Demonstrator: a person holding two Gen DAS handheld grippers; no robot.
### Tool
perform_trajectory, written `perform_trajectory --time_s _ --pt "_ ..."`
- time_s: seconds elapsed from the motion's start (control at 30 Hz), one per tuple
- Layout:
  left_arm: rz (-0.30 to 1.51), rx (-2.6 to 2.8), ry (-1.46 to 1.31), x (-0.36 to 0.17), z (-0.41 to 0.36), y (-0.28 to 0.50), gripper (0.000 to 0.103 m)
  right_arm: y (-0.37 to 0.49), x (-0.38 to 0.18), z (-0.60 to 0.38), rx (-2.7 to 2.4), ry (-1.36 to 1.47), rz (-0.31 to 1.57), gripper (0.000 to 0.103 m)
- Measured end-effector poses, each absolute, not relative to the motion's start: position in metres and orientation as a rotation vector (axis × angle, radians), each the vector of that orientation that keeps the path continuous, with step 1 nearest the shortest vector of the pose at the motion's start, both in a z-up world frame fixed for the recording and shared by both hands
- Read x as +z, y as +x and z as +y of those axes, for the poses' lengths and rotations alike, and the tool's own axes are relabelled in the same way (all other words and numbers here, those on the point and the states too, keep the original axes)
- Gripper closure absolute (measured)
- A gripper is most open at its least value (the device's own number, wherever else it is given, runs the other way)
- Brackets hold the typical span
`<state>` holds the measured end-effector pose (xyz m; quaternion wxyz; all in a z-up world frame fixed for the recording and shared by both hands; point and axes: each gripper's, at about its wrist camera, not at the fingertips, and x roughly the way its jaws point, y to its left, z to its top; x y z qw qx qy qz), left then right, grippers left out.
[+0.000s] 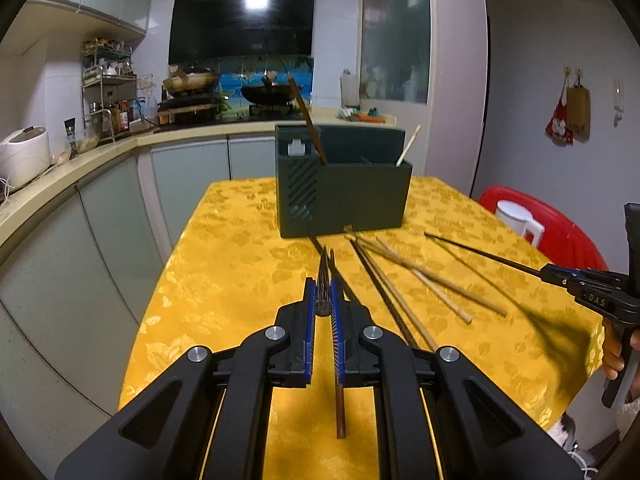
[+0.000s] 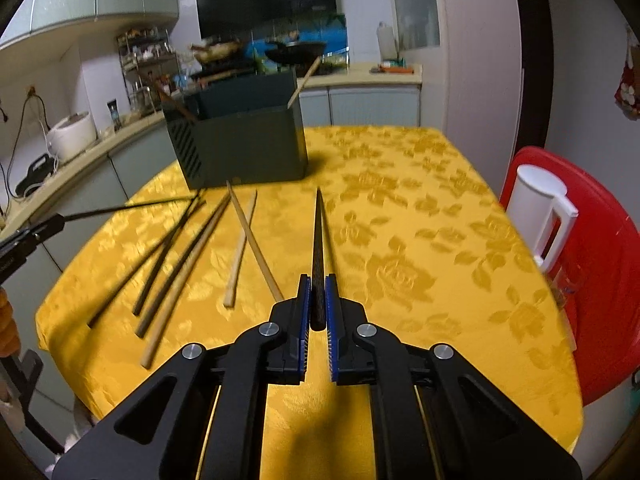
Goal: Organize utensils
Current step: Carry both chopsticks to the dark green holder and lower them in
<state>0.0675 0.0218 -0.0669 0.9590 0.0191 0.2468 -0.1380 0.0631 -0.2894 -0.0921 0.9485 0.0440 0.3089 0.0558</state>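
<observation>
Your left hand-held gripper (image 1: 325, 300) is clamped on a dark chopstick (image 1: 325, 276) that points toward the holder, above the yellow-clothed counter (image 1: 224, 264). A brown chopstick (image 1: 340, 408) lies on the cloth just under its jaws. At the far end of the counter stands the dark green holder (image 1: 352, 196), with a brown chopstick (image 1: 308, 120) leaning in its left compartment and a pale chopstick (image 1: 408, 146) leaning at its right end. Between the holder and your grippers, loose chopsticks (image 1: 404, 280) lie fanned on the cloth, dark ones and pale wooden ones, some crossing each other; motion blur makes an exact count unsure. To their right, your right hand-held gripper (image 2: 318, 300) is clamped on another dark chopstick (image 2: 319, 240), held clear of the cloth with its tip aimed forward, just right of the holder. Your fingers (image 1: 614, 354) show at that gripper's handle in the left wrist view. Beyond the counter's right edge, a white jug (image 2: 538, 208) sits on a red stool (image 2: 608, 280).
</observation>
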Motion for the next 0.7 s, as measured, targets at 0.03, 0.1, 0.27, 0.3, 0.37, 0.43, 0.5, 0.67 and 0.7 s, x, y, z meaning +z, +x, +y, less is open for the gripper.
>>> perform_trajectory --time_s 0.03,0.1,0.27,0.3,0.37,0.43,0.5,0.67,0.7 --pt "0.488 -0.280 0.034 -0.062 0.022 0.067 0.096 0.062 -0.086 -0.290 0.114 0.092 0.613 0.095" --pt "0.475 -0.280 0.029 -0.057 0.022 0.067 0.096 0.060 -0.075 -0.292 0.118 0.093 0.585 0.095" --pt "0.436 -0.285 0.024 -0.039 0.019 0.069 0.096 0.060 -0.054 -0.295 0.129 0.106 0.535 0.095" --pt "0.428 -0.286 0.027 -0.037 0.018 0.070 0.096 0.060 -0.049 -0.295 0.134 0.107 0.525 0.095" --pt "0.413 -0.288 0.035 -0.030 0.015 0.070 0.096 0.060 -0.043 -0.294 0.139 0.109 0.511 0.095" --pt "0.401 -0.285 0.045 -0.024 0.013 0.073 0.096 0.060 -0.035 -0.293 0.144 0.104 0.493 0.095" --pt "0.394 -0.280 0.052 -0.020 0.011 0.074 0.096 0.061 -0.030 -0.292 0.148 0.101 0.480 0.095" --pt "0.382 -0.272 0.057 -0.014 0.010 0.076 0.096 0.064 -0.014 -0.287 0.161 0.093 0.441 0.095" --pt "0.381 -0.271 0.059 -0.013 0.009 0.077 0.096 0.065 -0.011 -0.286 0.165 0.091 0.434 0.095"
